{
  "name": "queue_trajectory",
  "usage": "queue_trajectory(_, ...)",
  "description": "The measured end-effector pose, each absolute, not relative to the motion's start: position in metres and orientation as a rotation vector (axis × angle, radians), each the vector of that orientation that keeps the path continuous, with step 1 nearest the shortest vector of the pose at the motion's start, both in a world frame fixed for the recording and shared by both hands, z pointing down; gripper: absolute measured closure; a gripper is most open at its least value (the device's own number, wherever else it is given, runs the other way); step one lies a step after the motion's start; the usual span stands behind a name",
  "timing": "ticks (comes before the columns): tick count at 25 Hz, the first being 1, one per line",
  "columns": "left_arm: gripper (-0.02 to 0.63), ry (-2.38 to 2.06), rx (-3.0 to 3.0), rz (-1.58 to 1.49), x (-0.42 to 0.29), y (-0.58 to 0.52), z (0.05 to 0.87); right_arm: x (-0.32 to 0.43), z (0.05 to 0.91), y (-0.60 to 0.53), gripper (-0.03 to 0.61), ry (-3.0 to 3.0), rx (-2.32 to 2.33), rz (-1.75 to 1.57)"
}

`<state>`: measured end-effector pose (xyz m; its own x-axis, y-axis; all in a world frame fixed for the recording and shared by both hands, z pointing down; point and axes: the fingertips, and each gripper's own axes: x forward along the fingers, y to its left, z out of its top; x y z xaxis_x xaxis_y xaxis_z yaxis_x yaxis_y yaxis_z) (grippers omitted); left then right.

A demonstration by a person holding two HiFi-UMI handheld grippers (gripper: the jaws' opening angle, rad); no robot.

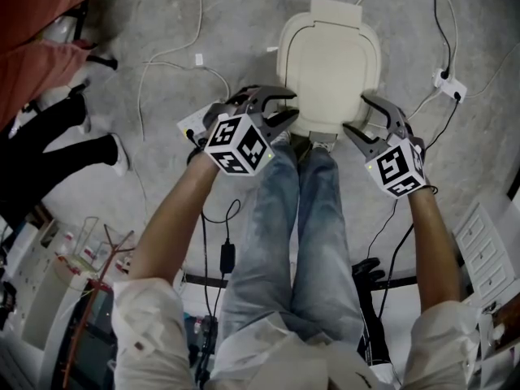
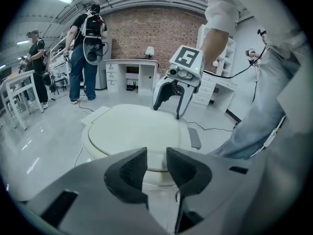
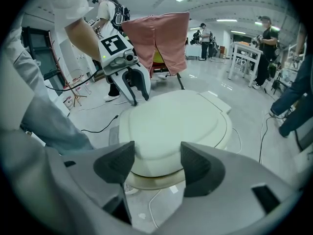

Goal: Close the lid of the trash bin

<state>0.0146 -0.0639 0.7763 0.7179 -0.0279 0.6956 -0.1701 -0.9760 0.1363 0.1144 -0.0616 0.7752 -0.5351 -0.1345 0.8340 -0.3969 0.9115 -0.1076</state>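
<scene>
Fingers (image 2: 128, 173) narrow on left gripper (image 2: 156, 166), wider on right gripper (image 3: 156, 163), both empty; a lopsided push on the lid (image 1: 329, 63) could tip the bin (image 3: 156, 180).

Grey floor (image 1: 187, 23) is crossed by white cables (image 1: 171, 62) and black cables (image 1: 433, 10). A white power strip (image 1: 449, 85) is seen at right. A red cloth (image 1: 41, 23) is draped top left, with black-trousered legs (image 1: 49, 136) below it. Further off, a white desk (image 2: 129, 75) with a lamp (image 2: 149, 51) is set against a brick wall (image 2: 156, 31). A person with a backpack (image 2: 85, 48) is seen nearby.
</scene>
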Motion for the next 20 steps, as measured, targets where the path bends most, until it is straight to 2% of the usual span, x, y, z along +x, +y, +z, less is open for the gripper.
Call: queue_trajectory(20, 0.492, -0.205, 2.731, 1.099, 0.0144, -0.0664, 0.7811, 0.1138, 0.7792, -0.0611, 0.270, -2.143, 0.394, 0.344)
